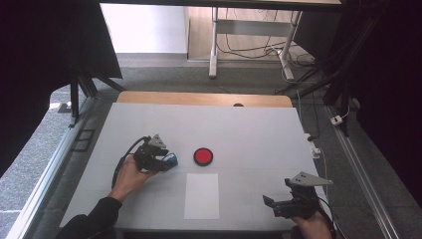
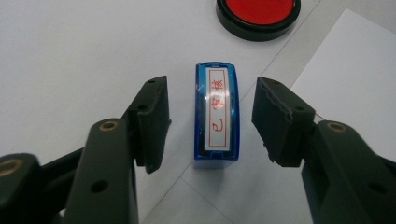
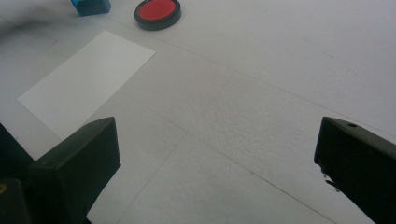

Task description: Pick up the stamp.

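Note:
A small blue stamp (image 2: 216, 119) with a red-lettered label lies on the white table (image 1: 249, 134), left of a round red ink pad (image 1: 203, 156). My left gripper (image 2: 215, 125) straddles the stamp, with a black jaw on each side. A visible gap separates each pad from the stamp's sides, so nothing is gripped. In the high view the stamp (image 1: 171, 160) peeks out at the tip of the left gripper (image 1: 165, 161). My right gripper (image 3: 219, 154) rests near the table's front right corner, jaws wide open and nothing between them.
A white sheet of paper (image 1: 201, 195) lies flat just in front of the ink pad, between the two hands. The table's wooden far edge (image 1: 204, 98) and a grey floor with desk legs and cables lie beyond.

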Demonstrator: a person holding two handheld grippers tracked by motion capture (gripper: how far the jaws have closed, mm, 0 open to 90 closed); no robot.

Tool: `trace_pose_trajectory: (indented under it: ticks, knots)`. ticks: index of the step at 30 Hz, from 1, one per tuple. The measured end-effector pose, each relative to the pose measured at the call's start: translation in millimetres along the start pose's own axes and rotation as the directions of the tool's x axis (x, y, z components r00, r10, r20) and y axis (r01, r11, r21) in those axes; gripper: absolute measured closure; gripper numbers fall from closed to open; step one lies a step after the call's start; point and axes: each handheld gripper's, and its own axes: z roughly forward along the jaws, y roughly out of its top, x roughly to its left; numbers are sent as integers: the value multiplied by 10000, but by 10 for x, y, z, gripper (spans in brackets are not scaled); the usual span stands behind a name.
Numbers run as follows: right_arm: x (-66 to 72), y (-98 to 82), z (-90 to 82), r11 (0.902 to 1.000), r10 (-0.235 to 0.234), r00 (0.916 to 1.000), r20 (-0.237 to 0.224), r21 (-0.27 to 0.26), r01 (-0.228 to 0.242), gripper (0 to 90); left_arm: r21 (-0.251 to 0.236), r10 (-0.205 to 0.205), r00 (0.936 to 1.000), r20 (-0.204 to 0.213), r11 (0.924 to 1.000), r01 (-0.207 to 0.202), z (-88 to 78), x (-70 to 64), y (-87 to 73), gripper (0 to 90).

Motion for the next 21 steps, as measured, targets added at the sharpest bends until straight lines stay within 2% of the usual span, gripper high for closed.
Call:
trace_pose_trajectory:
  ticks: [4, 7, 16, 21]
  knots:
    - [0, 0, 0, 10000, -4, 10000, -6, 6, 4, 0, 145, 94, 10000, -32, 9999, -94, 8, -11, 9, 575]
    - [0, 0, 1, 10000, -29, 10000, -17, 6, 29, 0, 229, 166, 9998, -149, 9996, -163, 13, -34, 25, 694]
    - [3, 0, 0, 10000, -42, 10000, -15, 8, 42, 0, 329, 215, 9992, -331, 9993, -204, 5, -68, 44, 706]
    - [1, -1, -1, 10000, -43, 10000, -30, -22, 43, 0, 63, 88, 9995, -291, 9999, -87, -61, -60, 49, 707]
